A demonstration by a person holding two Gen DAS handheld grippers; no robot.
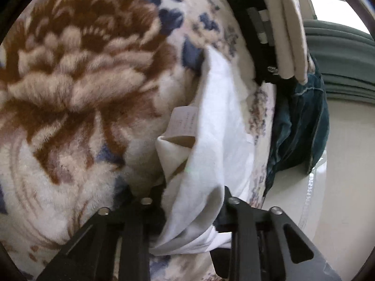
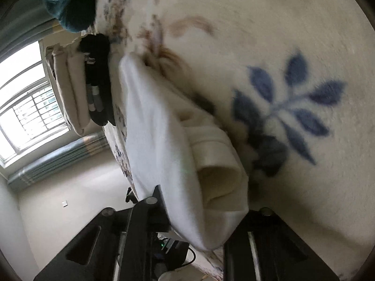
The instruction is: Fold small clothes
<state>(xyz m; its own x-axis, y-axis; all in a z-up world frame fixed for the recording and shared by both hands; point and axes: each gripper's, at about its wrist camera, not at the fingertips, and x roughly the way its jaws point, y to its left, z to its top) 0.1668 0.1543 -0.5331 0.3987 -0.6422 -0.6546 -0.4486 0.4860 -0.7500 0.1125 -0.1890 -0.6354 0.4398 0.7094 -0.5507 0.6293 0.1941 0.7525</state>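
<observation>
Grippers pinching 1 white garment (image 1: 211, 126) at opposite ends: left gripper (image 1: 191, 201) & right gripper (image 2: 206, 213) both clamping its edges, long axis stretching between them over floral blanket (image 1: 77, 75), neither nearer.

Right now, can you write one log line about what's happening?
step: folding | item: small white cotton garment | left gripper: shut on it | right gripper: shut on it | surface: fluffy floral blanket
</observation>
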